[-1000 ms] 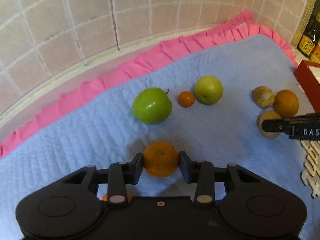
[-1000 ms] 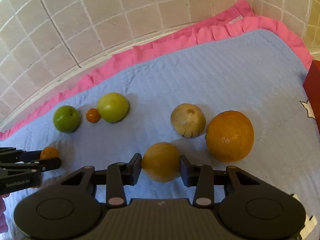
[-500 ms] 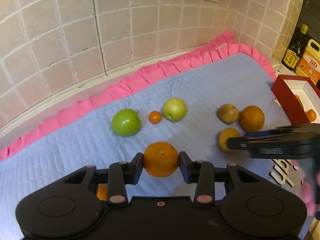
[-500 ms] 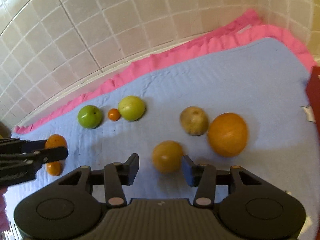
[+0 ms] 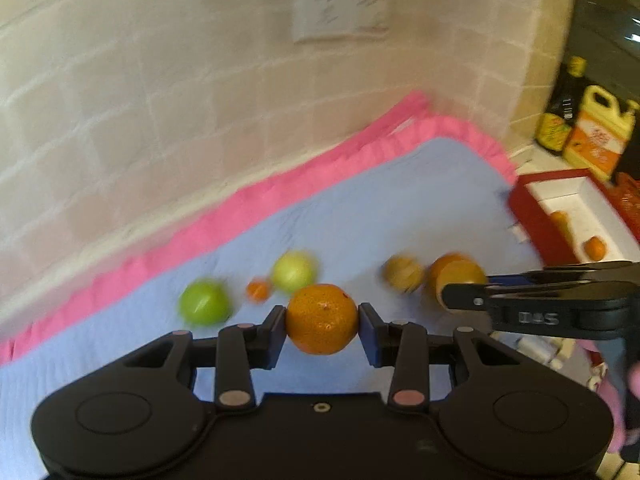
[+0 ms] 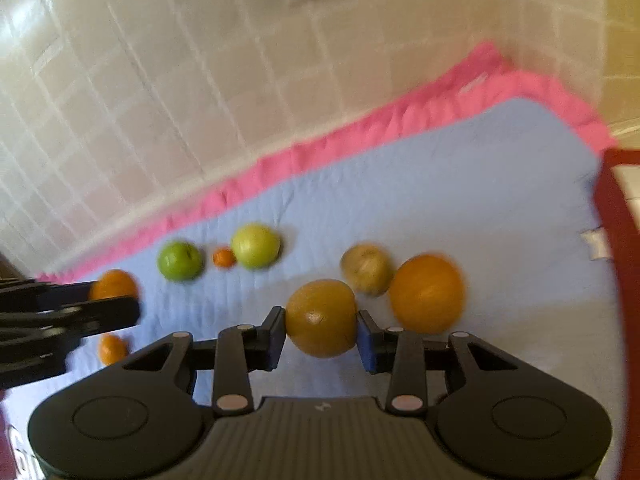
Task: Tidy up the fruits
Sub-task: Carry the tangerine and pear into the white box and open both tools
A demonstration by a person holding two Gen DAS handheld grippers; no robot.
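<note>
Two fruits held, one per hand-held gripper. Left hand-held gripper [image 5: 322,320]: pads clamped on an orange [image 5: 322,319], clear of the blue quilt [image 5: 400,200]. Right hand-held gripper [image 6: 321,326]: closed on a yellowish fruit [image 6: 321,317]. Both likely bound for the red box [image 5: 536,216] at the quilt's right edge, which already holds small oranges. Remaining on quilt: green apple [image 6: 180,261], yellow-green apple [image 6: 255,245], tiny orange [image 6: 224,258], large orange [image 6: 427,293].
</note>
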